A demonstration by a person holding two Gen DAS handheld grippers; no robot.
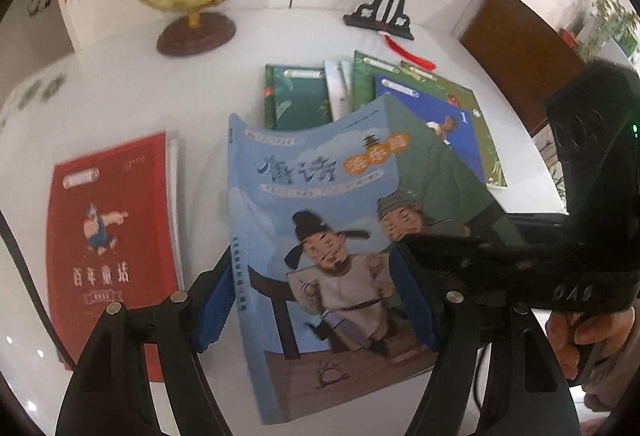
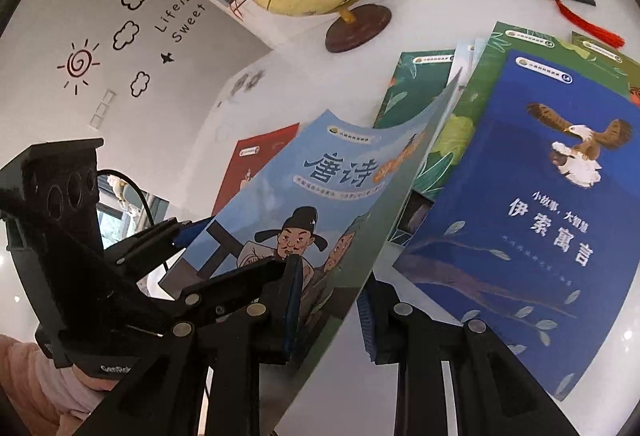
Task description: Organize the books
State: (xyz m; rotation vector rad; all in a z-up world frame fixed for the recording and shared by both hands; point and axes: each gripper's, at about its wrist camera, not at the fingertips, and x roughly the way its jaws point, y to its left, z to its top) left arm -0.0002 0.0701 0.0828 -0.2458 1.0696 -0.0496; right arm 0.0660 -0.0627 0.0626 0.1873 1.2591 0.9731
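From the left wrist, the left gripper point(image 1: 320, 300) has its jaws clamped across the width of the light-blue book point(image 1: 320, 236), lifted off the table point(image 1: 120, 95) beside the red book point(image 1: 112, 236), probably its destination. From the right wrist, the right gripper point(image 2: 330, 306) pinches the same book's edge, sharing its weight above the scattered books point(image 2: 520, 195).

The desk point(image 1: 120, 83) looks white, smooth and glossy. The book point(image 1: 312, 236) has a glossy paper cover. The pads point(image 1: 218, 300) look ribbed blue.
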